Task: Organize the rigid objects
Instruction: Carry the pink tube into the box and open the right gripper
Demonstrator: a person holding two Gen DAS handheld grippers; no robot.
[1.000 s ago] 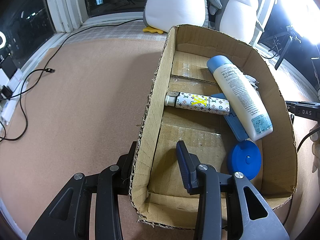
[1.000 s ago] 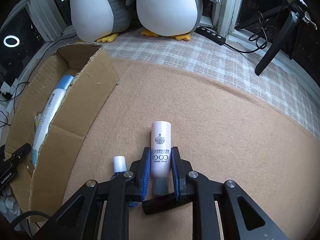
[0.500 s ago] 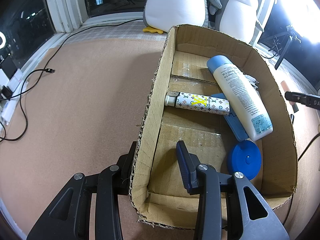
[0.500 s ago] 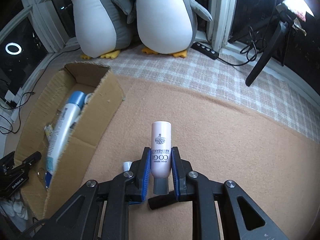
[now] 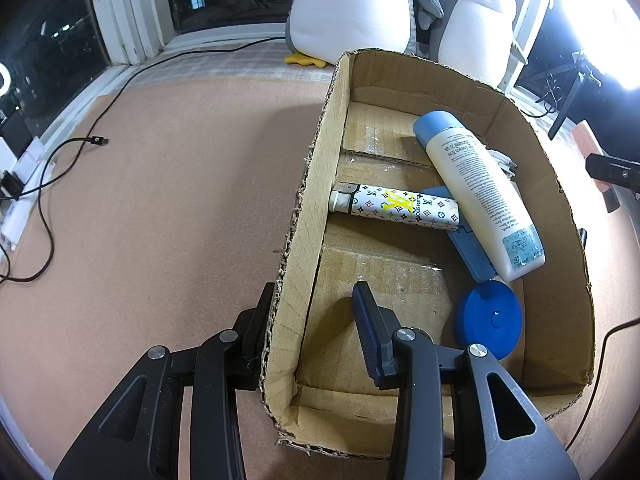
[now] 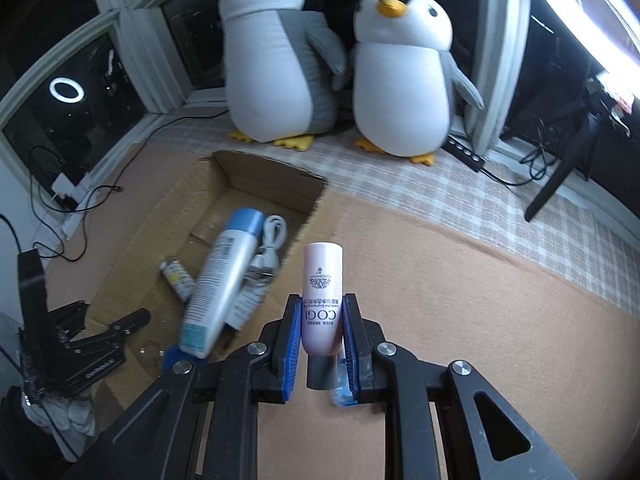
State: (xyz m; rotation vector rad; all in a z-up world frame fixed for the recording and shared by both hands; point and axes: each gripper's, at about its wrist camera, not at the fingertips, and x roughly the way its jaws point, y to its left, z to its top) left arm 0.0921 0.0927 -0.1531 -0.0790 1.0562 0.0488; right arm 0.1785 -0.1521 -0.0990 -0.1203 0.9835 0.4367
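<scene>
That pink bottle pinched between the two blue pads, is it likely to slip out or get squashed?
Probably not squashed: the pink bottle keeps its straight sides where the right gripper clamps it, so it looks stiff. Its smooth, glossy skin could be slippery, and the grip sits low near the grey cap, so it might pivot. Being round, it would likely roll if laid down.

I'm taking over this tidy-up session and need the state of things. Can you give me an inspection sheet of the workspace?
Surface: tan felt mat, checked cloth beyond it.
Job's things: cardboard box holds a blue-capped white bottle, patterned lighter, flat blue item, round blue lid and coiled white cable. Pink bottle is held up, cap toward the camera.
Clutter: small blue-and-white item behind the pink bottle.
Claws: left claw clamps the box's side wall; right claw shut on the pink bottle.
Cables: black lead on the mat.
Surroundings: two plush penguins, dark windows.
</scene>
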